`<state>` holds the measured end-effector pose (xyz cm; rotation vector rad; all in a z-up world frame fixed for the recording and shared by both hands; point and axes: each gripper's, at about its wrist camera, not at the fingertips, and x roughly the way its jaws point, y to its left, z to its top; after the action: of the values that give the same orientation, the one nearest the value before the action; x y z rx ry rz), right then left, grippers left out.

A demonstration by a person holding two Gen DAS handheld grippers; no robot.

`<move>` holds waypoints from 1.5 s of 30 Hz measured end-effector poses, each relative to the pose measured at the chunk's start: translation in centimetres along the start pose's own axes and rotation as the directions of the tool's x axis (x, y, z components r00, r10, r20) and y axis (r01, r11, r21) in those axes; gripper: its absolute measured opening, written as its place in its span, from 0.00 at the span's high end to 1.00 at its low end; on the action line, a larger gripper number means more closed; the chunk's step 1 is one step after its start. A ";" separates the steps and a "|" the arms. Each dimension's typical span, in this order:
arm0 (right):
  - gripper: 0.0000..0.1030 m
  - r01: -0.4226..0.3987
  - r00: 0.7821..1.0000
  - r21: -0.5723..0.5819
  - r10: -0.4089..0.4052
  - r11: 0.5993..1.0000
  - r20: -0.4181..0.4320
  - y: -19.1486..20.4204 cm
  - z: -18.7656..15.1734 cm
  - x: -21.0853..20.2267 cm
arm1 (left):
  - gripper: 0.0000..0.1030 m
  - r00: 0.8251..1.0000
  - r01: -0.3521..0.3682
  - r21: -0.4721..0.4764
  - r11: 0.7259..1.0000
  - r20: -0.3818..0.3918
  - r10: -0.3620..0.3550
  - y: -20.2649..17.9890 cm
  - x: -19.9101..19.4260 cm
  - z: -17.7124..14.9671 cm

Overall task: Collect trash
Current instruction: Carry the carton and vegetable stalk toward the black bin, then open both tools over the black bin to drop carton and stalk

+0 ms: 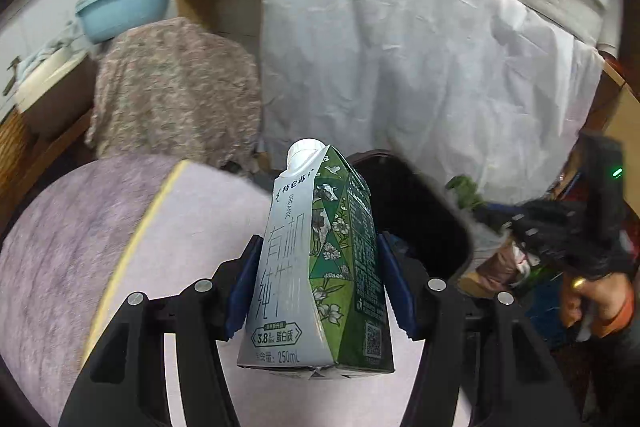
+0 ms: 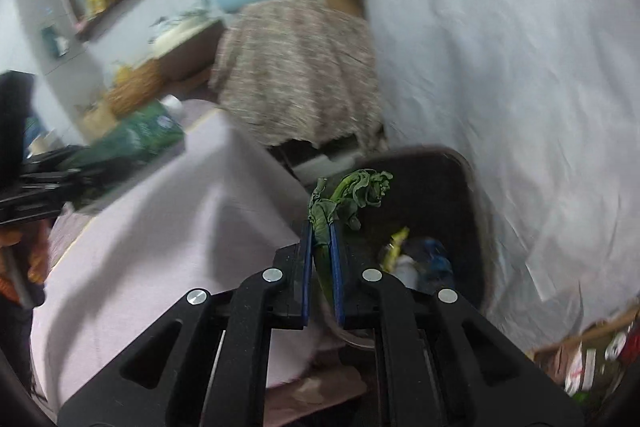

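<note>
My left gripper [image 1: 318, 247] is shut on a green and white milk carton [image 1: 316, 267], holding it upright above the pink-covered table [image 1: 80, 267], just left of the dark trash bin [image 1: 420, 211]. My right gripper [image 2: 320, 231] is shut on a wilted green vegetable stalk [image 2: 348, 195] and holds it over the near rim of the trash bin [image 2: 448, 195], which has trash inside. The right gripper with the greens also shows at the right of the left wrist view [image 1: 560, 239]. The carton shows blurred at the left of the right wrist view [image 2: 140, 139].
A white cloth [image 1: 400, 47] hangs over a counter behind the bin. A chair under a patterned cover [image 1: 172, 91] stands beyond the table. A blue basin [image 1: 124, 7] sits on a side counter. Boxes and clutter lie at the lower right [image 2: 592, 363].
</note>
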<state>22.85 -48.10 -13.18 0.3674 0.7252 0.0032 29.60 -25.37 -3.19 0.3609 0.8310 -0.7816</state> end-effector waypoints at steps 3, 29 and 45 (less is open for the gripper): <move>0.91 0.032 0.999 0.076 -0.030 0.997 -0.029 -3.3 -1.4 1.8 | 0.45 0.998 0.051 -0.002 0.999 -0.047 -0.051 -3.5 2.9 1.6; 0.53 0.209 0.977 0.145 -0.200 0.967 -0.073 -10.9 -6.2 7.8 | 0.44 0.955 -0.007 0.023 1.000 -0.295 0.013 -10.9 18.0 2.8; 0.33 0.398 0.912 0.141 -0.408 0.906 0.048 -10.4 -8.4 -0.2 | 0.20 0.995 -0.042 0.104 0.994 -0.083 0.051 -12.7 10.1 1.1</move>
<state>15.93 -55.12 -22.24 0.3329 0.7169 -0.4507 25.02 -39.30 -10.20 0.5059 0.8620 -0.7712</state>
